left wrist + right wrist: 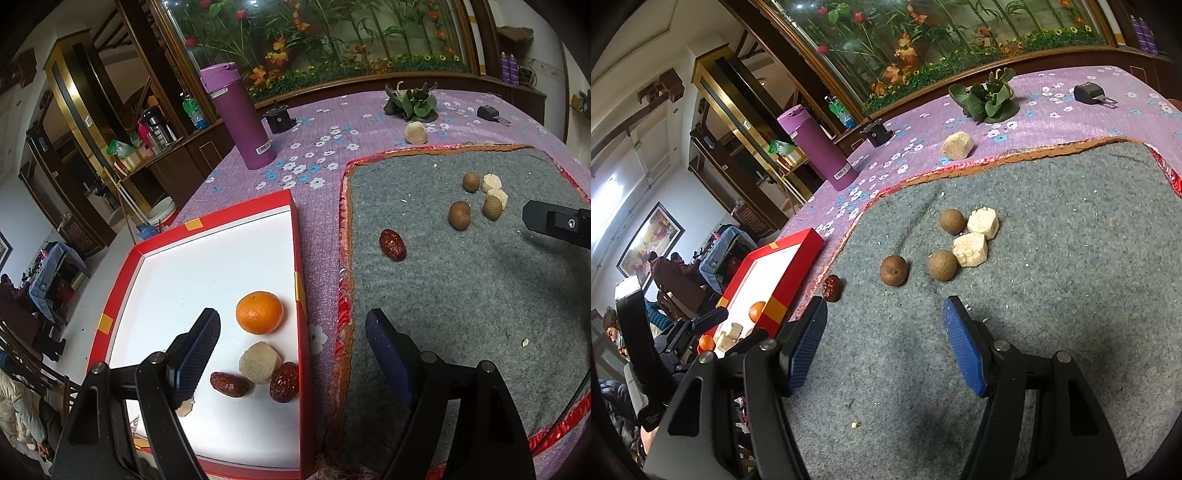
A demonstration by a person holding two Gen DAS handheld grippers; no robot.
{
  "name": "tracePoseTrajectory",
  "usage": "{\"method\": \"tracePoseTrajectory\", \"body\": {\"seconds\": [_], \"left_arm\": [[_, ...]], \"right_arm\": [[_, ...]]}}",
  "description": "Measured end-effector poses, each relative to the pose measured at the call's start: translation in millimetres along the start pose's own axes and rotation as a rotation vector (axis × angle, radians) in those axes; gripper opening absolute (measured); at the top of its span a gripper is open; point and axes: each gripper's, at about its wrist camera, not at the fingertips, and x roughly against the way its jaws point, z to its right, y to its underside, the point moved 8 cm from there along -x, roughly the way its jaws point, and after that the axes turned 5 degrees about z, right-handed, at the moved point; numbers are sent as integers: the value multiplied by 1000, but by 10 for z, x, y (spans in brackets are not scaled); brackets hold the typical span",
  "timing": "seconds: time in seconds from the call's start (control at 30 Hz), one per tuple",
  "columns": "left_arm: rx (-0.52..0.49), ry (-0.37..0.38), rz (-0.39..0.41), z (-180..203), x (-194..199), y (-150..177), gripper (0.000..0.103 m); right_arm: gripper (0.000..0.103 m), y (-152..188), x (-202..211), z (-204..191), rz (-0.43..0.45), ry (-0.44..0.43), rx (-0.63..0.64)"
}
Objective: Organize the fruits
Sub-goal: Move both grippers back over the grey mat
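Fingers (956, 347) wide apart — brown fruits (894, 270) just beyond, untouched.

Red tray (299, 258) holding one orange (259, 312), two red dates (229, 384), one pale lump (259, 362). Left gripper (291, 332) hovering above, jaws parted wide. Grey mat (461, 295) carrying one date (392, 244), three brown fruits (459, 215).

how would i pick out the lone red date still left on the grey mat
Find the grey felt mat with the red fringe, right of the red box. Near the mat's left edge lies the red date, by itself. It is dark red, wrinkled and oblong, unlike the round brown fruits and pale chunks clustered farther back.
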Motion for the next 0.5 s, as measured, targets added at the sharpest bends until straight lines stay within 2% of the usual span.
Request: {"method": "tracePoseTrajectory", "body": {"seconds": [0.5], "left_arm": [[2,14,-12,-4,-62,21,81]], "right_arm": [[67,9,-39,44,-14,3,-16]]}}
